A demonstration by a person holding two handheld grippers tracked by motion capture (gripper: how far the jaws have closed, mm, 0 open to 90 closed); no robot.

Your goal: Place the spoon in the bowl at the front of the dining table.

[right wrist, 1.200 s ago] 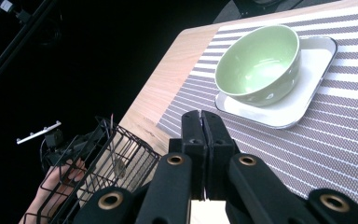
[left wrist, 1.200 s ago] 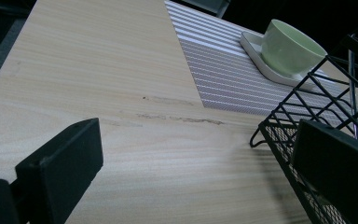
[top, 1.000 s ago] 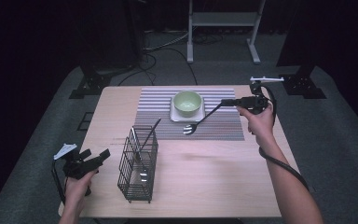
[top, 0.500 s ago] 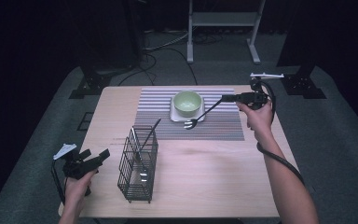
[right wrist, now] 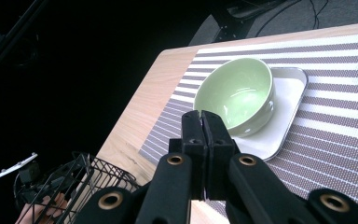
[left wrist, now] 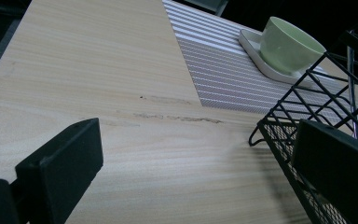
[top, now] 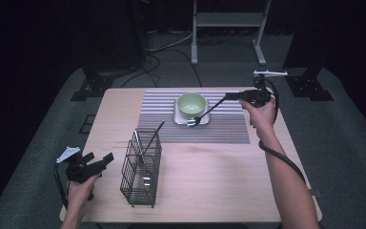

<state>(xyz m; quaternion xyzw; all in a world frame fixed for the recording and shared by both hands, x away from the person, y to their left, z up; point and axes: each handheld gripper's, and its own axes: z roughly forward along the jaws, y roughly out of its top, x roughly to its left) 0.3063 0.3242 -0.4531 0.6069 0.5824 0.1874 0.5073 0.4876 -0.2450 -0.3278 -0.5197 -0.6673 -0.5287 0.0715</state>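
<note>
high view: right tool [top: 229, 97] clamped on fork [top: 205, 113]

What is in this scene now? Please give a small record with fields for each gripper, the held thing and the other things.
right gripper: shut on fork handle, raised above the mat
fork: head down by the white tray
bowl: green, on white tray
placemat: striped, under tray
left gripper: open, holds nothing, beside basket
wire basket: black, upright, cutlery inside
table: light wood

Table [top: 219, 186]: matt pale wood grain. Bowl [right wrist: 235, 95]: glossy green ceramic on smooth white tray [right wrist: 286, 109]. Mat [top: 228, 126]: woven, striped. Basket [top: 140, 167]: black wire. Fork [top: 205, 114]: shiny metal.
</note>
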